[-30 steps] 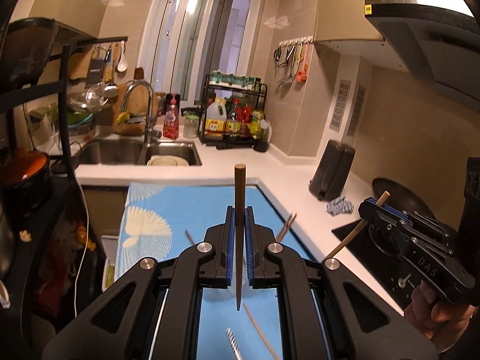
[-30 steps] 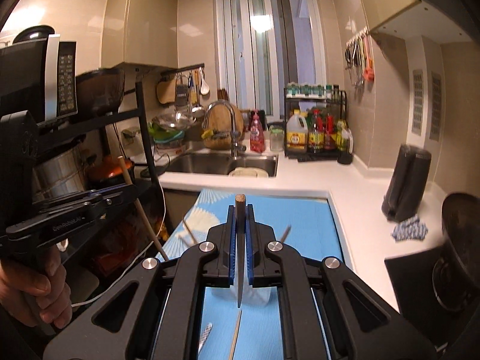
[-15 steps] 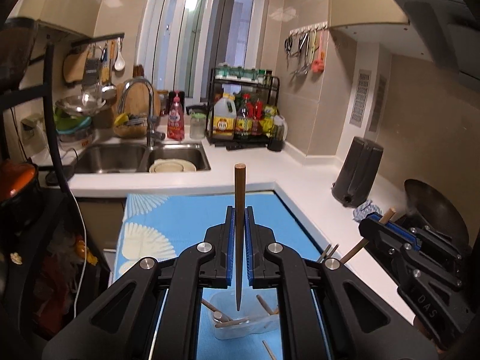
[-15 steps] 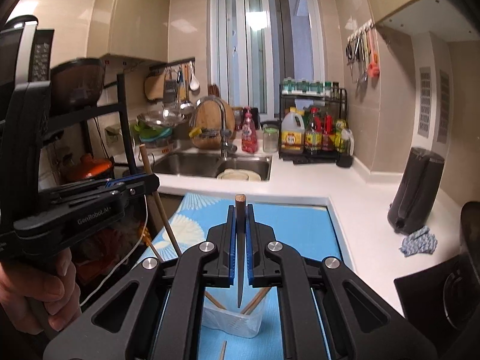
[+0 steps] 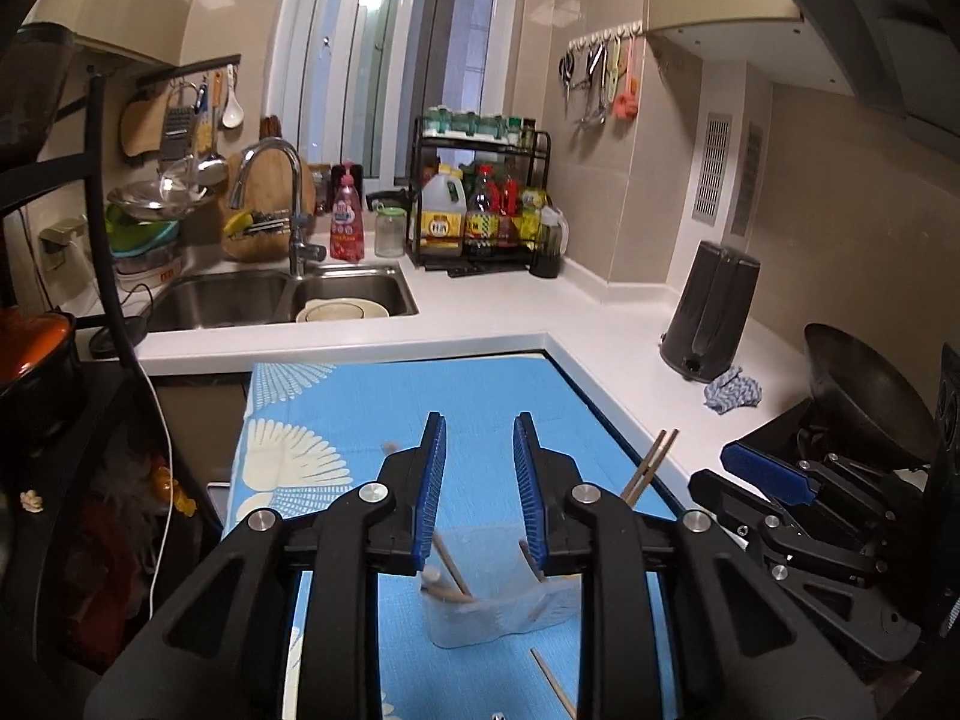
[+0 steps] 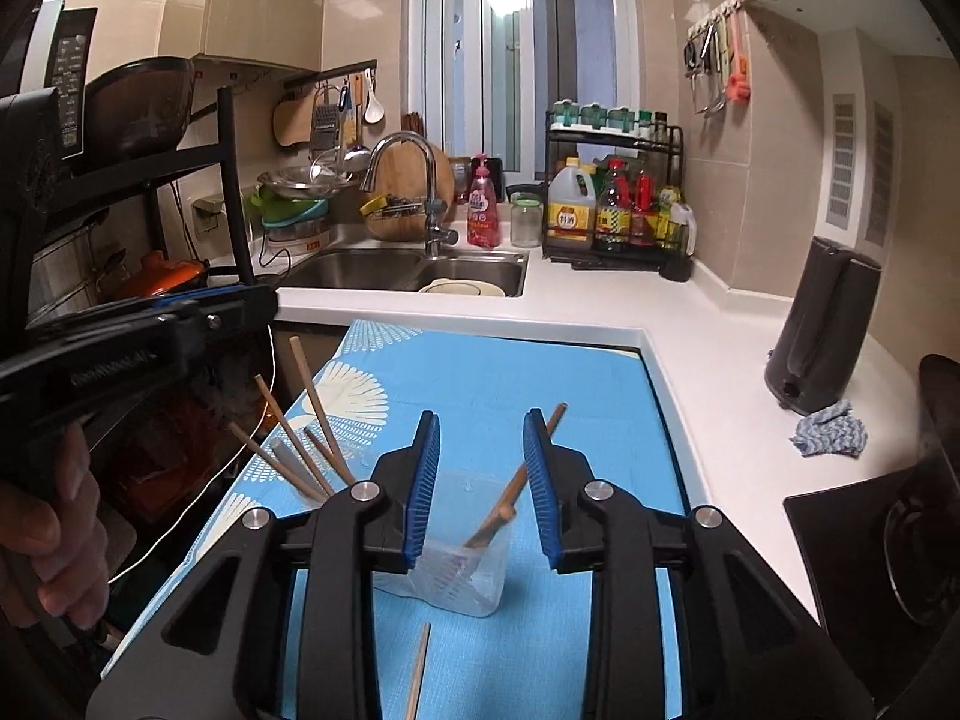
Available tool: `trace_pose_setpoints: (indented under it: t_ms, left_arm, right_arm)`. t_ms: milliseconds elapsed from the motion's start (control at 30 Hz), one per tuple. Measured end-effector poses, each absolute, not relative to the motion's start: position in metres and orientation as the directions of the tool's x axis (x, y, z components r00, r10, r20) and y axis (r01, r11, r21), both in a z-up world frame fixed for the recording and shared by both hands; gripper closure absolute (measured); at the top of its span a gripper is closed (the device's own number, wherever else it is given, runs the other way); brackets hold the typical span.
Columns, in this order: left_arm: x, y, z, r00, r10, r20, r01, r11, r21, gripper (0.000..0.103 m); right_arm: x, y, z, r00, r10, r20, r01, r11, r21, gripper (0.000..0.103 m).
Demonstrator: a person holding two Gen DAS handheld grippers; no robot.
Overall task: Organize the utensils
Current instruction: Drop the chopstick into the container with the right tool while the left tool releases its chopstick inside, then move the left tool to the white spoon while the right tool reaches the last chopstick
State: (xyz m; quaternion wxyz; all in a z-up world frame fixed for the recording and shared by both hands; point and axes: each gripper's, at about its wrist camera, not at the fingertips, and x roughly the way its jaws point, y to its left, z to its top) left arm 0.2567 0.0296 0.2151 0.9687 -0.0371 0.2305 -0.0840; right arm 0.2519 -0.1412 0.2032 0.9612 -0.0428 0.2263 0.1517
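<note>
Over the blue patterned mat [image 5: 480, 396] on the white tabletop [image 5: 516, 312], both tools hang above a clear plastic cup [image 6: 447, 564]. Seen from the left wrist, the left hand-held gripper [image 5: 480, 480] has its blue-padded jaws spread apart with nothing between them. The right hand-held gripper [image 6: 480, 480] is likewise spread wide and empty in its own view, with the cup showing through the gap between its fingers.

A brown wooden chopstick [image 6: 516, 480] leans inside the cup, its top end tilted up and to the right, passing behind the right finger. To the left of the cup a bunch of brown wooden chopsticks [image 6: 300, 420] fans upward; their lower ends are hidden behind the gripper body, so I cannot tell what holds them. One loose wooden chopstick [image 6: 418, 669] lies flat on the mat, just in front of the cup.

From the left wrist view the cup looks blurred, with a few sticks seemingly resting inside it, and two chopstick tips [image 5: 651, 465] poke up past the right finger.

Beyond the mat sits a steel double sink [image 5: 282, 294] with a curved tap, and a dark grey kettle [image 5: 711, 312] stands near a crumpled blue cloth [image 5: 732, 390].
</note>
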Motion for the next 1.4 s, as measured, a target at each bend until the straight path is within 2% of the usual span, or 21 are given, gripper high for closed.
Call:
trace_pose_setpoints:
  t_ms: [233, 467, 567, 700, 767, 900, 967, 1033, 1100, 1233, 1400]
  left_arm:
    - [0.189, 0.031, 0.213, 0.914, -0.132, -0.383, 0.104, 0.99, -0.094, 0.079]
    - [0.128, 0.021, 0.164, 0.907, -0.103, -0.408, 0.084, 0.994, -0.065, 0.078]
    - [0.109, 0.021, 0.133, 0.891, -0.101, -0.443, 0.078, 0.995, -0.07, 0.078]
    - [0.086, 0.022, 0.092, 0.871, -0.084, -0.483, 0.059, 0.996, -0.067, 0.078]
    - [0.078, 0.023, 0.076, 0.866, -0.074, -0.494, 0.048, 0.997, -0.066, 0.078]
    - [0.061, 0.031, 0.037, 0.859, -0.053, -0.508, -0.004, 0.994, -0.111, 0.078]
    - [0.057, 0.03, 0.016, 0.839, -0.046, -0.542, -0.023, 0.993, -0.119, 0.078]
    - [0.058, 0.026, 0.0, 0.807, -0.083, -0.585, -0.008, 0.988, -0.152, 0.078]
    - [0.057, 0.021, -0.007, 0.798, -0.115, -0.592, 0.017, 0.986, -0.168, 0.078]
    - [0.053, 0.012, -0.017, 0.796, -0.162, -0.584, 0.06, 0.98, -0.19, 0.078]
    - [0.053, 0.002, -0.026, 0.774, -0.216, -0.595, 0.093, 0.969, -0.23, 0.078]
  right_arm:
    - [0.189, -0.157, 0.209, 0.897, 0.257, -0.359, -0.287, 0.957, -0.032, 0.073]
    - [0.124, -0.166, 0.176, 0.909, 0.26, -0.324, -0.283, 0.959, -0.023, 0.073]
    - [0.106, -0.167, 0.151, 0.897, 0.265, -0.353, -0.285, 0.959, -0.004, 0.074]
    - [0.088, -0.168, 0.116, 0.869, 0.284, -0.404, -0.295, 0.955, 0.037, 0.093]
    - [0.082, -0.17, 0.1, 0.861, 0.282, -0.423, -0.286, 0.957, 0.055, 0.097]
    - [0.069, -0.171, 0.06, 0.854, 0.269, -0.446, -0.259, 0.962, 0.083, 0.098]
    - [0.066, -0.167, 0.034, 0.831, 0.27, -0.486, -0.253, 0.962, 0.101, 0.097]
    - [0.065, -0.161, 0.01, 0.802, 0.277, -0.529, -0.257, 0.96, 0.114, 0.096]
    - [0.065, -0.156, -0.007, 0.782, 0.277, -0.558, -0.264, 0.959, 0.106, 0.096]
    - [0.071, -0.155, -0.02, 0.756, 0.288, -0.588, -0.269, 0.955, 0.122, 0.09]
    - [0.073, -0.15, -0.027, 0.743, 0.291, -0.603, -0.281, 0.953, 0.115, 0.09]
